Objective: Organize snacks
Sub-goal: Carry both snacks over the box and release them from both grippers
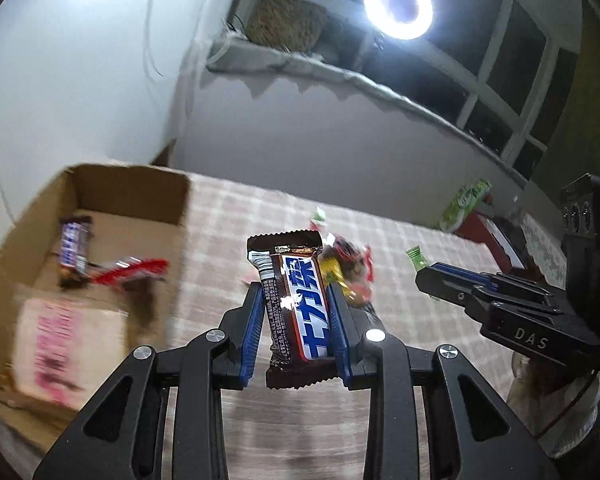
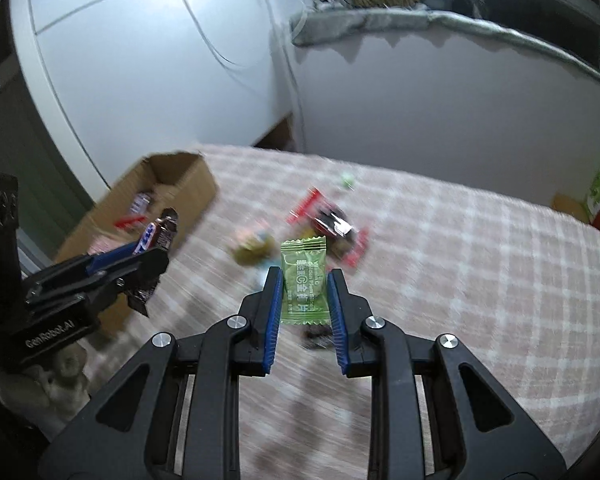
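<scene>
My left gripper (image 1: 296, 292) is shut on a brown chocolate bar (image 1: 296, 304) with blue lettering, held above the checked tablecloth, right of an open cardboard box (image 1: 84, 264). The box holds another chocolate bar (image 1: 74, 248) and a red packet (image 1: 132, 270). My right gripper (image 2: 306, 280) is shut on a small green candy packet (image 2: 305, 284), also lifted above the table. Loose snacks (image 2: 332, 224) lie in a small pile on the cloth beyond both grippers. The left gripper (image 2: 140, 256) with its bar shows at the left of the right wrist view, near the box (image 2: 168, 196).
The table (image 2: 460, 280) has a pink checked cloth. Green and red packages (image 1: 466, 204) stand at the far right edge by the wall. A ring light (image 1: 398, 4) shines above a window sill. The right gripper (image 1: 424, 276) shows at the right of the left wrist view.
</scene>
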A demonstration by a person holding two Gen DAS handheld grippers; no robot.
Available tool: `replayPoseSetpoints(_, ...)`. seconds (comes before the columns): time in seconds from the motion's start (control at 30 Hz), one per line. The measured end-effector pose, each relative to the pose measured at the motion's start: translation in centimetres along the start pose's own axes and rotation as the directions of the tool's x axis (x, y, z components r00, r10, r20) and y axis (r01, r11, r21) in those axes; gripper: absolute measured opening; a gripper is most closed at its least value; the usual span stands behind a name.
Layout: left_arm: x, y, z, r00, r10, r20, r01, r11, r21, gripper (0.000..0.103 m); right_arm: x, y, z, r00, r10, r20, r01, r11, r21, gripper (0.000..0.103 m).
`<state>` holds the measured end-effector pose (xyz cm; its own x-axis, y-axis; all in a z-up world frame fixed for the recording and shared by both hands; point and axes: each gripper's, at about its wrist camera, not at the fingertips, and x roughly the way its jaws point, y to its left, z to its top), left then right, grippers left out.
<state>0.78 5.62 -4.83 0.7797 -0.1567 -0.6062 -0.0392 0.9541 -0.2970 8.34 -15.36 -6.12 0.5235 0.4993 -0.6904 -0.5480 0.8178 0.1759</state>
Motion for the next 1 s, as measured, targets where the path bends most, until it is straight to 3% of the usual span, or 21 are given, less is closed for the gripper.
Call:
replayPoseSetpoints(0.27, -2.8, 4.2, 0.8, 0.995, 0.079, 0.054, -0.076, 0.996, -0.049, 0.029, 1.3, 6.2, 2.8, 0.994, 0.101, 0.028, -0.099, 0.993, -0.069, 0.024)
replayPoseSetpoints(0.63, -4.7, 9.4, 1.4, 0.981, 0.175, 0.082, -0.165, 0.979, -0.12, 0.029, 6.0, 13.7, 5.4, 0.98, 0.196, -0.037, -0.199, 0.966, -0.163, 0.024)
replayPoseSetpoints(1.0, -3.5, 12.3, 1.3, 0.969, 0.243, 0.044, -0.236, 0.963, -0.133, 0.029, 10.7, 17.0, 6.7, 0.979, 0.179, -0.102, -0.196, 0.961, -0.197, 0.024)
